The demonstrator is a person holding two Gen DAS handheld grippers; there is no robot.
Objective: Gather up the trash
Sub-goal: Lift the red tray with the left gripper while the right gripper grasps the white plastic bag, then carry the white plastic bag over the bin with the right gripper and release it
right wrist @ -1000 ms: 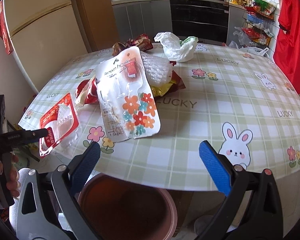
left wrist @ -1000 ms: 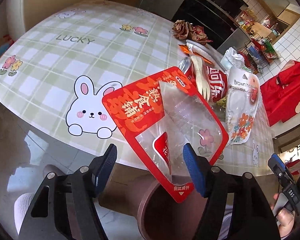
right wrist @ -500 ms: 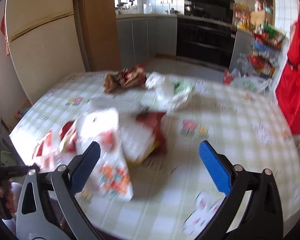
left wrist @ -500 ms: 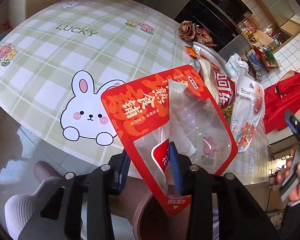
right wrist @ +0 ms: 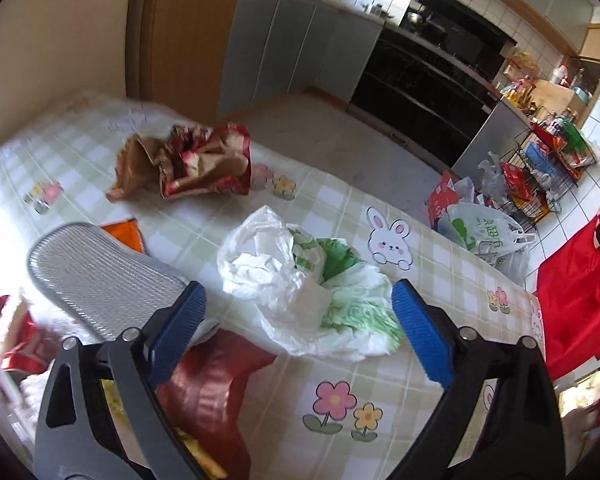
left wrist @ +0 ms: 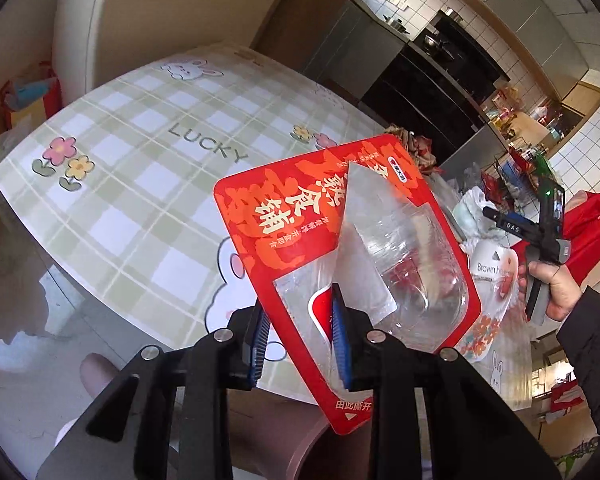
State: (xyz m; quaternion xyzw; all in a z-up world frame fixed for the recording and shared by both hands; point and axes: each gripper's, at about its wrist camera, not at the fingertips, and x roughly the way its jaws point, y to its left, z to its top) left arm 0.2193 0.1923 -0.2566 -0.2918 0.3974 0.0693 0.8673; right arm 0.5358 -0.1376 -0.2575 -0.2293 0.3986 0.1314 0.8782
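Observation:
My left gripper [left wrist: 300, 322] holds a red packet with a clear plastic window [left wrist: 300, 208], its jaws still closing on the packet's lower edge. The packet hangs tilted above the table's near edge. In the right wrist view my right gripper [right wrist: 298, 320] hovers over the table with its jaws wide and just starting to close. A crumpled white and green plastic bag [right wrist: 308, 280] lies on the checked tablecloth [right wrist: 420, 264] between and ahead of its fingers, untouched. A hand [left wrist: 556, 284] carries that gripper at the right of the left wrist view.
A crumpled red-brown paper wrapper [right wrist: 188, 160] lies farther back. A grey ribbed tray [right wrist: 100, 272], an orange scrap [right wrist: 124, 232] and a dark red bag [right wrist: 212, 380] sit by the left finger. A white hook packet [left wrist: 496, 280] lies on the table. A brown bin [left wrist: 276, 428] stands below its edge.
The left jaws closed on the red packet and lifted it off the table. The right gripper swept from the table's near edge across to the white and green bag.

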